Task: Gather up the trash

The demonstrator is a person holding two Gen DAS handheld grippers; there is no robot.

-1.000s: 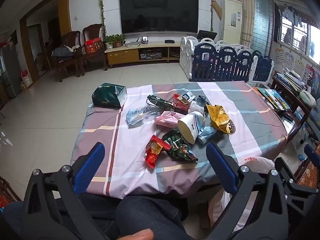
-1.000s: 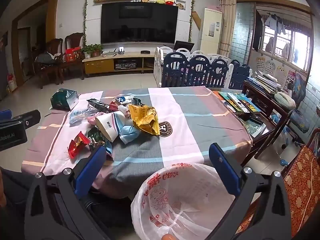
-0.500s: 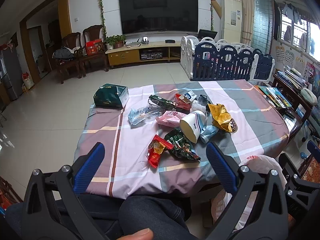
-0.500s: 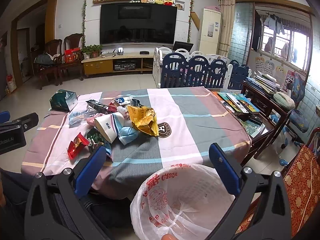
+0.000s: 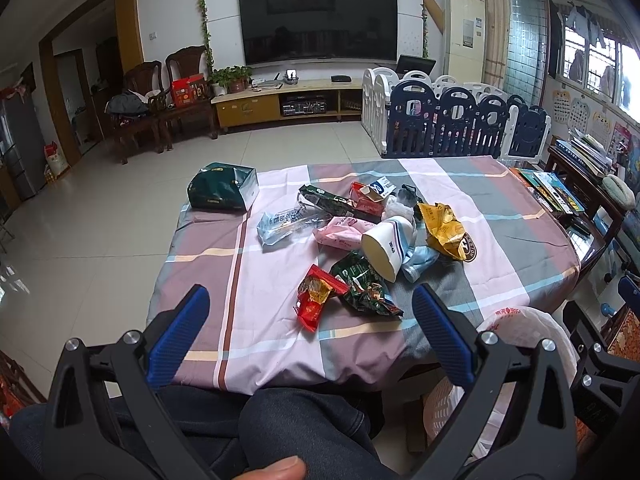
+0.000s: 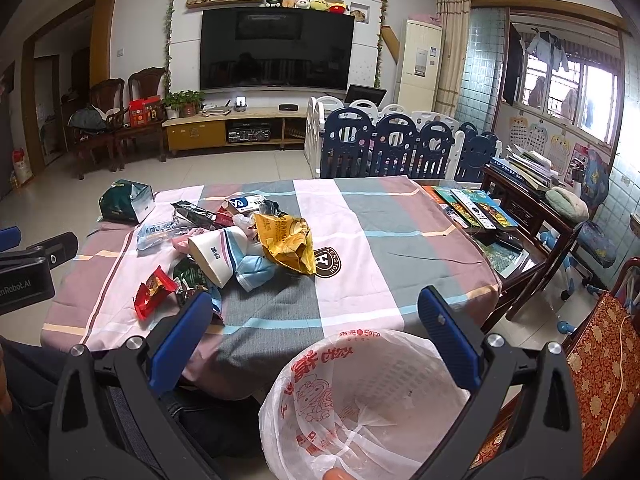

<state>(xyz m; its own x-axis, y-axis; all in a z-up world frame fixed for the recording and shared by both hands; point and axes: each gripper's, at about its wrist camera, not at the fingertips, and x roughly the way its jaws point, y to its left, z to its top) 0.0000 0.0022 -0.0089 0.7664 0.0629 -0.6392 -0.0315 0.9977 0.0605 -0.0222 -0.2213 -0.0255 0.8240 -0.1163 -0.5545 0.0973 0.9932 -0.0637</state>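
Cloth-covered table (image 5: 280, 320), scattered wrappers (image 5: 360, 240)

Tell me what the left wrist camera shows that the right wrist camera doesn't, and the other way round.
Only the left wrist view shows the pink wrapper in full, the left gripper with its jaws wide apart, and a dark trouser leg below it. Only the right wrist view shows the inside of the bag-lined white bin, the open right gripper, and the red patterned cushion. Both share the striped tablecloth, paper cup, yellow snack bag, red wrapper, green box and television.
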